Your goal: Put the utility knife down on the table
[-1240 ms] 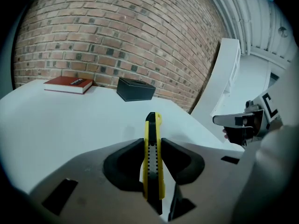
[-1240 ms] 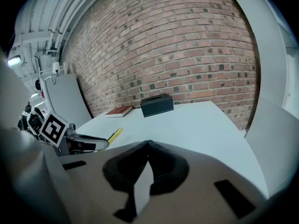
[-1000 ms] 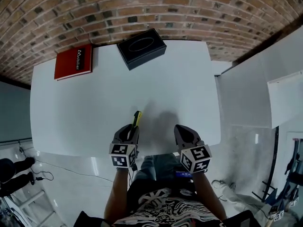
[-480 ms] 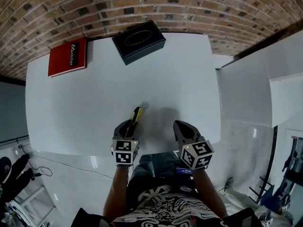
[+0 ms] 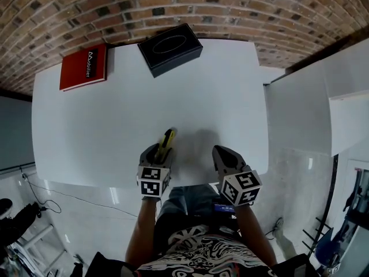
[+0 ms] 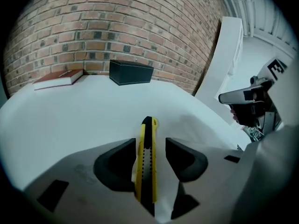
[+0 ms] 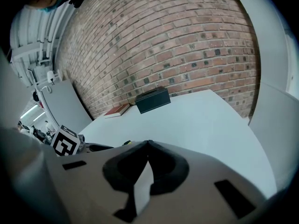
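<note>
Jaws of the left gripper (image 6: 150,141) stand narrowly apart around the knife (image 6: 146,162), which runs lengthwise between them. The left jaw is against its yellow side and the right one shows a slim gap. The knife's tip pokes forward over the near part of the table (image 5: 219,97). The right gripper (image 7: 147,143), near it, is closed tip to tip on nothing. A black box (image 5: 170,49) and a red book (image 5: 83,68) lie at the far edge.
</note>
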